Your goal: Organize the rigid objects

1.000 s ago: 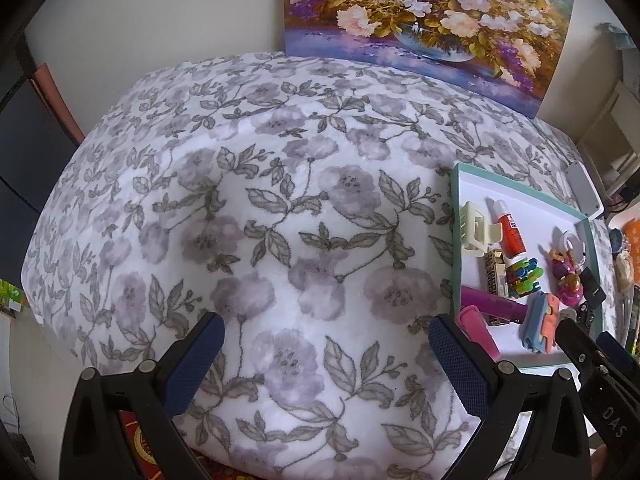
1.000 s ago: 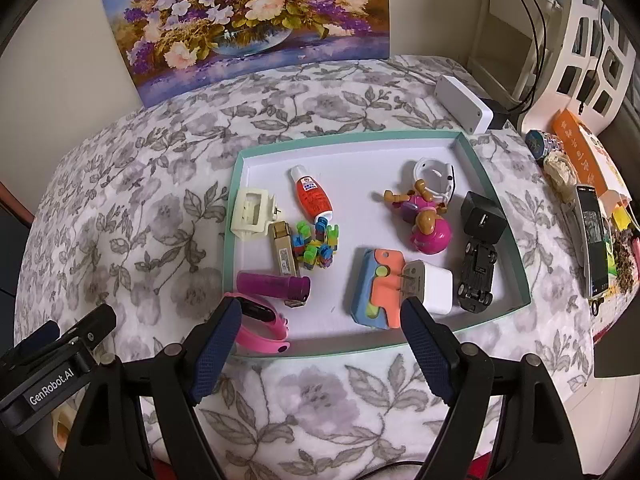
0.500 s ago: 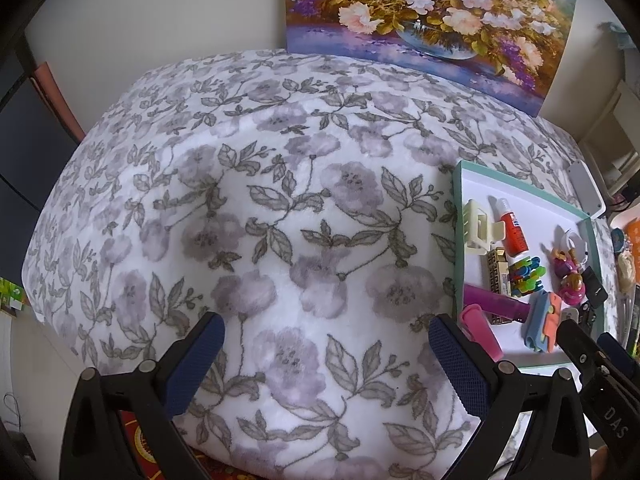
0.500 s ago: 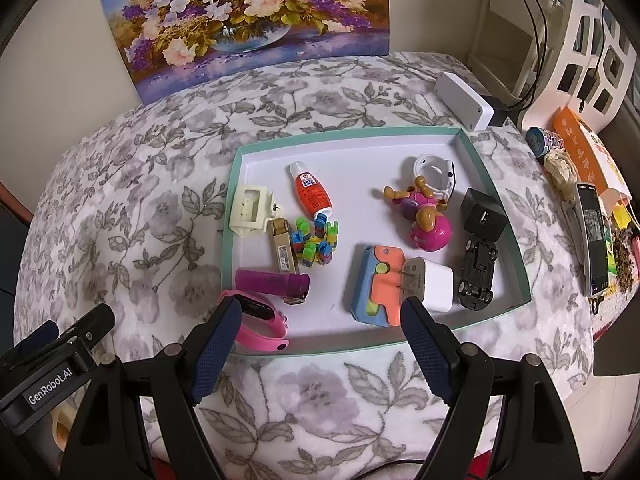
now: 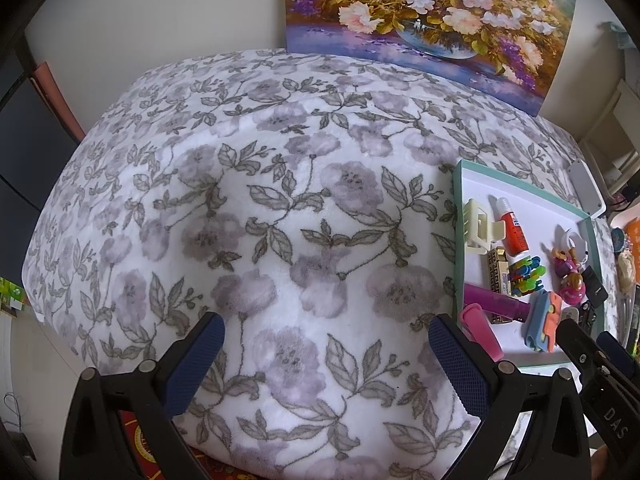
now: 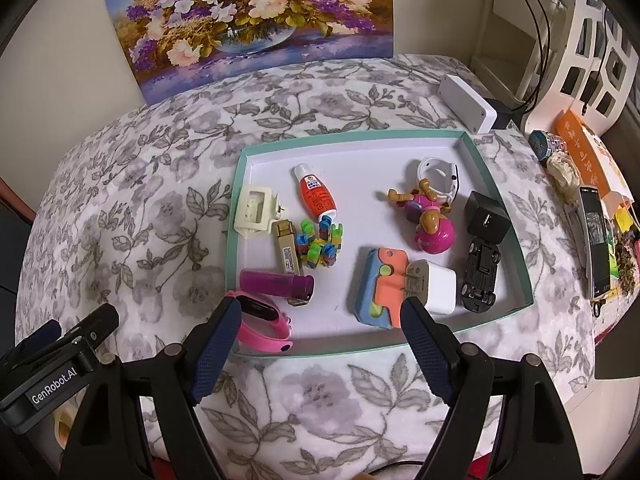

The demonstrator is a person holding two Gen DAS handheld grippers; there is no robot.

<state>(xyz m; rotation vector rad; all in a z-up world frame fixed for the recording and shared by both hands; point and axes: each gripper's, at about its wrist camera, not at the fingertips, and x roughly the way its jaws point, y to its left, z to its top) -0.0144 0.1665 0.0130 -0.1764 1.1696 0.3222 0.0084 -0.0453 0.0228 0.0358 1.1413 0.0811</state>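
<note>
Here we hold the right gripper (image 6: 320, 332) with jaws wide apart and empty, above the near rim of the tray (image 6: 496, 184); the wristband (image 6: 264, 326) lies at its left finger. Our left gripper (image 5: 326, 354), likewise spread and empty, hovers over bare blanket (image 5: 256, 200).

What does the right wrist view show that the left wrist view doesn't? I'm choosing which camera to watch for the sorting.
Only the right wrist view shows the whole tray, including the black toy car and white plug, plus the phone off to the side. Only the left wrist view shows the wide bare stretch of floral blanket left of the tray. Both show the glue bottle, the cream hair clip, the pink band, the flower painting, and an open, empty gripper: right gripper, left gripper.
</note>
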